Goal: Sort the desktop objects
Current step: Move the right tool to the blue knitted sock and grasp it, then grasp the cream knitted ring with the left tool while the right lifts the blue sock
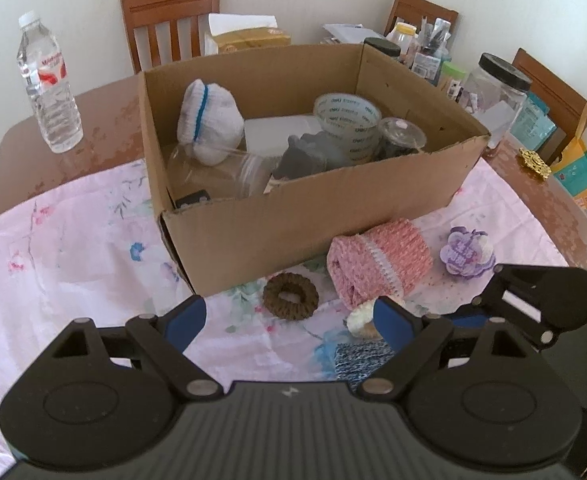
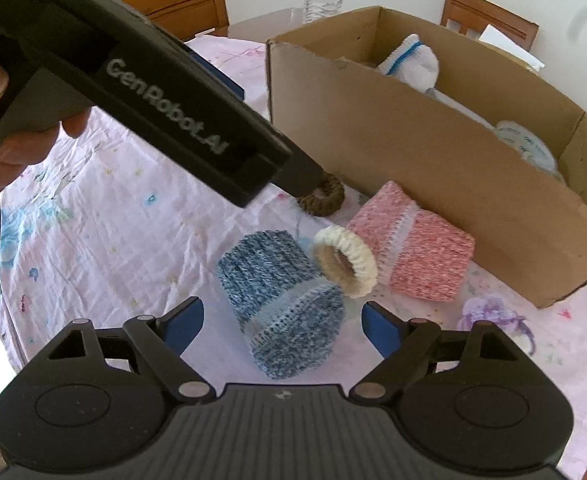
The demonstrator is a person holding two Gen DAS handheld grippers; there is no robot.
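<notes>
A cardboard box (image 1: 293, 220) (image 2: 433, 168) stands on the pink floral cloth (image 1: 73, 260) and holds a white sock, a tape roll, a jar and a grey item. In front of it lie a brown ring (image 1: 290, 298) (image 2: 325, 200), a pink knitted roll (image 1: 377, 266) (image 2: 417, 248), a cream ring (image 1: 363, 318) (image 2: 347, 266), a blue knitted roll (image 2: 281, 304) (image 1: 363, 360) and a purple flower ball (image 1: 467, 256). My left gripper (image 1: 289, 316) is open above the brown ring. My right gripper (image 2: 283, 320) is open around the blue roll.
A water bottle (image 1: 47, 84) stands on the brown table at the far left. Jars and packets (image 1: 493, 84) crowd the back right beside a gold item (image 1: 535, 162). Wooden chairs (image 1: 169, 20) stand behind. The left gripper's body (image 2: 153, 92) crosses the right wrist view.
</notes>
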